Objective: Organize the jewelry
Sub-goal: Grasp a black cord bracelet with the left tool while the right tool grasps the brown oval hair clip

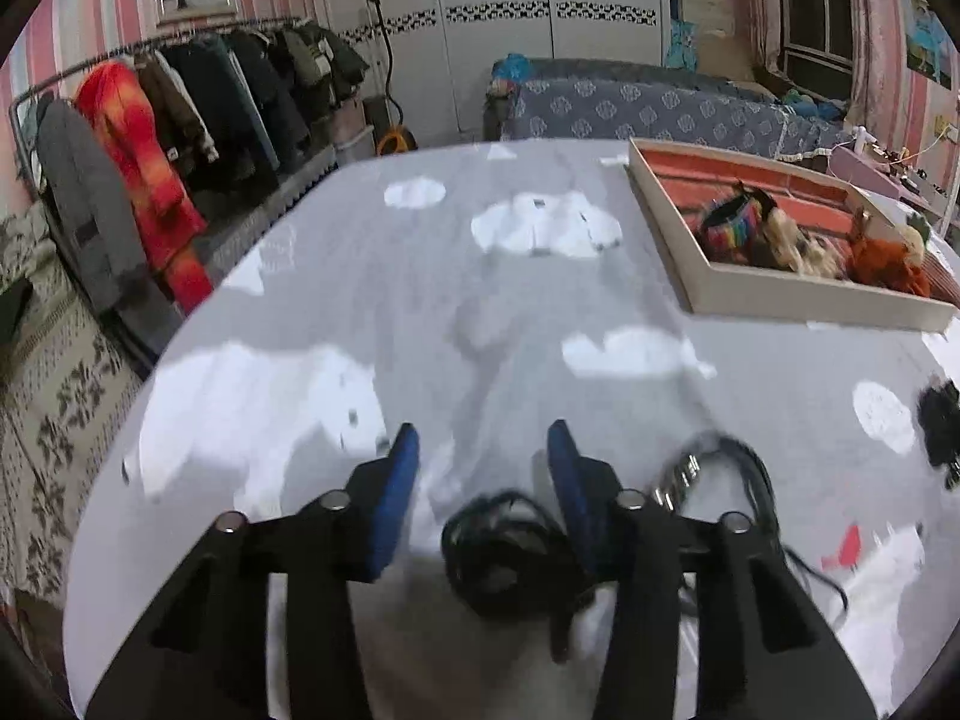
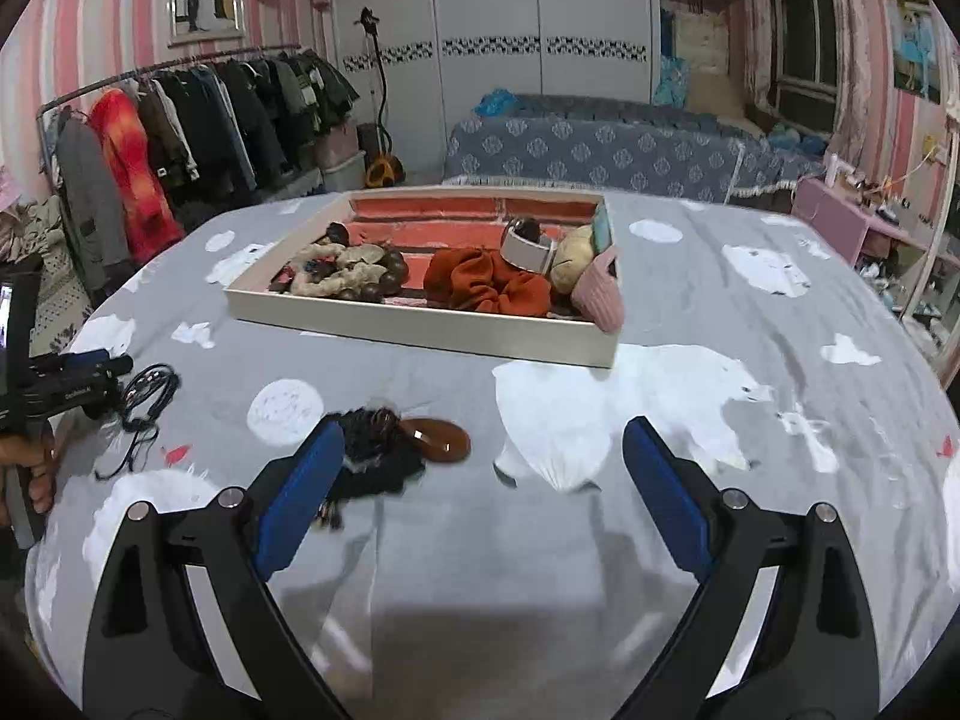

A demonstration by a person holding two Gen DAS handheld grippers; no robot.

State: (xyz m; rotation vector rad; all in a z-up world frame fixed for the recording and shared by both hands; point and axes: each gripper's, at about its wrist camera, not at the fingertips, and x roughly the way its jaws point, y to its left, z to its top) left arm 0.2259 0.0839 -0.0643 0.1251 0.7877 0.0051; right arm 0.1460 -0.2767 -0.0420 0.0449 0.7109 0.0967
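A white tray with an orange lining holds bead bracelets, an orange scrunchie, a white bangle and a pink basket; it also shows in the left wrist view. My left gripper is open, low over a black cord necklace that lies between and just behind its fingers, with a metal-beaded piece to its right. My right gripper is open and empty. A black tasselled piece and a brown oval pendant lie by its left finger.
The table wears a grey cloth with white bears. A black cord lies at the left by the other gripper. A clothes rack stands left of the table and a bed behind it.
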